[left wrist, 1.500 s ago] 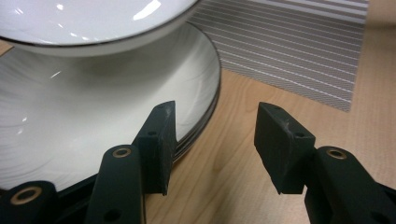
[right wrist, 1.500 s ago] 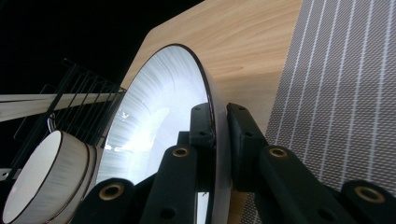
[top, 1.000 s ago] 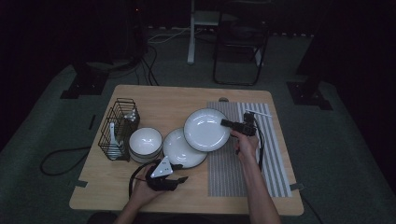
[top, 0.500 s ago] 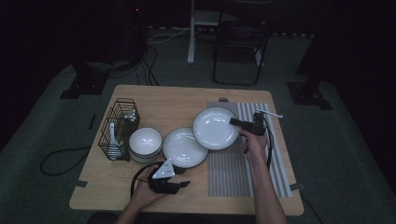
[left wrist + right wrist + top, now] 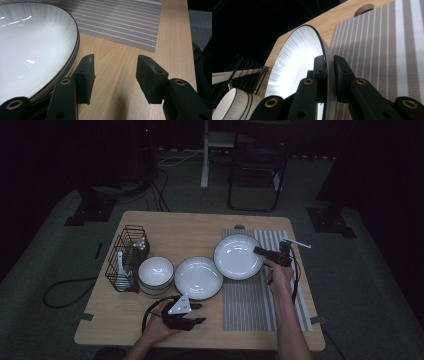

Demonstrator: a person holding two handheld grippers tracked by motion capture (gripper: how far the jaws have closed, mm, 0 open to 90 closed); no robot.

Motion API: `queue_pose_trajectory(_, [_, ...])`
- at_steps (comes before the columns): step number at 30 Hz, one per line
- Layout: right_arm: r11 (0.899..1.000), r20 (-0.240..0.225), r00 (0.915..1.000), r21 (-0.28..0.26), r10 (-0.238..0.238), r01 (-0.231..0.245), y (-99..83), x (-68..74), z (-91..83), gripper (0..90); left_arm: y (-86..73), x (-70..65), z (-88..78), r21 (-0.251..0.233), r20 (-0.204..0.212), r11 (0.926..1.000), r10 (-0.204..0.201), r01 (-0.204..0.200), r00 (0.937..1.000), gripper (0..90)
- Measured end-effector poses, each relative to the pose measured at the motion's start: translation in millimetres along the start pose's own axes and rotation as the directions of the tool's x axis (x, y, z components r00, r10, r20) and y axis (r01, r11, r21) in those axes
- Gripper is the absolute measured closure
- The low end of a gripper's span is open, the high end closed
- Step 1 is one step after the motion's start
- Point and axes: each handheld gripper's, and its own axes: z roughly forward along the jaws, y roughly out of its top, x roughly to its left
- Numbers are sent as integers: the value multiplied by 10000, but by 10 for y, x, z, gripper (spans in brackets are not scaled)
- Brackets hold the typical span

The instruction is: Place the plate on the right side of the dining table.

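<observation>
**Plate carried rightward onto the mat**

Clamped by its rim in the right gripper (image 5: 261,251), the white plate (image 5: 236,256) has shifted right over the last second, off the stack of plates (image 5: 198,277) and across the striped mat (image 5: 250,300). Probably about to be set down there. Left gripper (image 5: 196,313): jaws apart, empty, low near the desk (image 5: 175,225) front edge. Plenty of bare mat below; bowls (image 5: 155,272) and wire rack (image 5: 125,257) well apart at left.

no readable text, label, brand, number or sign on any surface in these views
</observation>
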Motion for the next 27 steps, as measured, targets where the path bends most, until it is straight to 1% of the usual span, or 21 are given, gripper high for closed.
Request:
queue_pose_trajectory(4, [9999, 95, 9999, -111, 64, -63, -4, -55, -40, 819, -9, 10, 28, 91, 56, 10000, -39, 38, 10000, 501])
queue_pose_trajectory(7, [9998, 179, 9998, -170, 116, -113, -4, -92, -71, 817, -11, 1, 71, 264, 107, 9996, 34, -37, 9999, 505])
queue_pose_trajectory(11, [9993, 230, 9995, -293, 222, -215, -6, -139, -119, 819, -9, -6, 102, 329, 189, 9994, 96, -102, 9998, 504])
queue_pose_trajectory(14, [9992, 248, 9994, -320, 251, -243, -6, -151, -131, 819, -12, -8, 109, 366, 173, 9993, 103, -109, 9998, 504])
queue_pose_trajectory(18, [9983, 335, 9988, -463, 356, -340, -3, -215, -202, 818, -13, -5, 119, 388, 195, 9992, 123, -130, 9997, 504])
queue_pose_trajectory(19, [9983, 335, 9988, -463, 356, -340, -3, -215, -202, 818, -13, -5, 119, 388, 195, 9992, 123, -130, 9997, 504])
queue_pose_trajectory(27, [9978, 651, 9966, -466, 502, -472, -41, -346, -287, 818, -13, -11, 155, 562, 201, 9982, 219, -230, 9996, 503])
